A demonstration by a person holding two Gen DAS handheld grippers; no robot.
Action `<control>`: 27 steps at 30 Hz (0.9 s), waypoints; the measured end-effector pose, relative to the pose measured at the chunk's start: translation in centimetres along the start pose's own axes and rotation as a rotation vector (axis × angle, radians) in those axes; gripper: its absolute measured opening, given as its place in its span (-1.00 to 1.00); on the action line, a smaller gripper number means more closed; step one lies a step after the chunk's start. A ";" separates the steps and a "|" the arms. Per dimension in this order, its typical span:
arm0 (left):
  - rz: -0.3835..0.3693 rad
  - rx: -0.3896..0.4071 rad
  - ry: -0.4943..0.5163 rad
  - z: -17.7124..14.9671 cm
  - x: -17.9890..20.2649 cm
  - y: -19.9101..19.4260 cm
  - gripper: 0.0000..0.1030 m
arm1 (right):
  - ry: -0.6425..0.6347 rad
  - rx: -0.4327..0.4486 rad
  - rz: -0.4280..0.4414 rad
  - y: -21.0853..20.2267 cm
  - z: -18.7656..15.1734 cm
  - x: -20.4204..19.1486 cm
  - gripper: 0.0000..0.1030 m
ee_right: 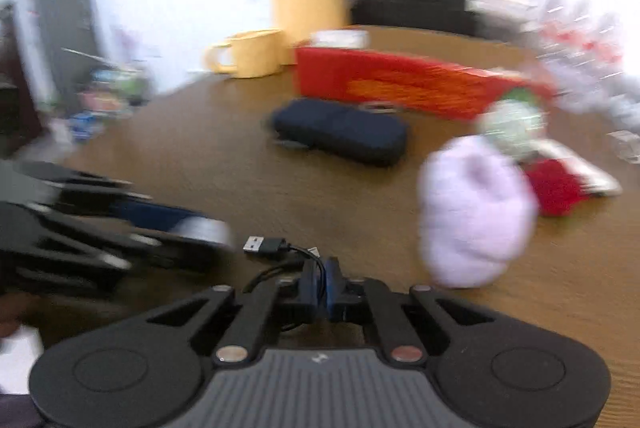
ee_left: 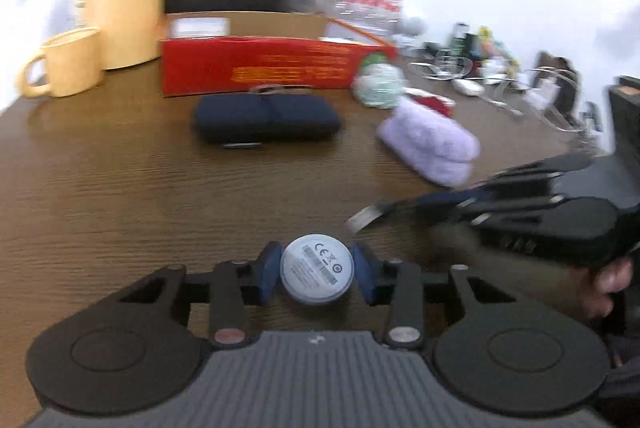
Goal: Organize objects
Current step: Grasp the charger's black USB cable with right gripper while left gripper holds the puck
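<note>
L gripper (ee_left: pixel 317 274) jaws clamp white puck (ee_left: pixel 317 269); R gripper (ee_right: pixel 320 282) jaws pinch USB cable (ee_right: pixel 276 248). Mid-carry; next prob needs red box (ee_left: pixel 256 68).

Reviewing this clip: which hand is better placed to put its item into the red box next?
Probably left. Its gripper holds the white disc facing the red box head-on across bare table. The right gripper, shut on the black USB cable, sees the box off to one side.
</note>
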State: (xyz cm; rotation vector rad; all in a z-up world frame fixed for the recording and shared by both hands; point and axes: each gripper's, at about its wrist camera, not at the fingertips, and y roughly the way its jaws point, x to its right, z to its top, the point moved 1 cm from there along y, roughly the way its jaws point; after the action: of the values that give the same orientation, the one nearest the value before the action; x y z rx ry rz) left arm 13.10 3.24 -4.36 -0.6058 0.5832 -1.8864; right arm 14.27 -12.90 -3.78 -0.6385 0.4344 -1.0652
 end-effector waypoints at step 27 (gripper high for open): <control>0.042 -0.012 0.045 -0.8 1.5 -0.4 -0.22 | -0.073 -0.016 0.176 0.5 0.7 0.8 -0.78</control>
State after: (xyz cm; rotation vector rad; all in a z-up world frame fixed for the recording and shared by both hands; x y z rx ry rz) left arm 11.78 2.14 -4.48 -0.5564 0.6325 -1.8621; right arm 15.40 -13.23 -3.62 -0.6388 0.4280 -0.8697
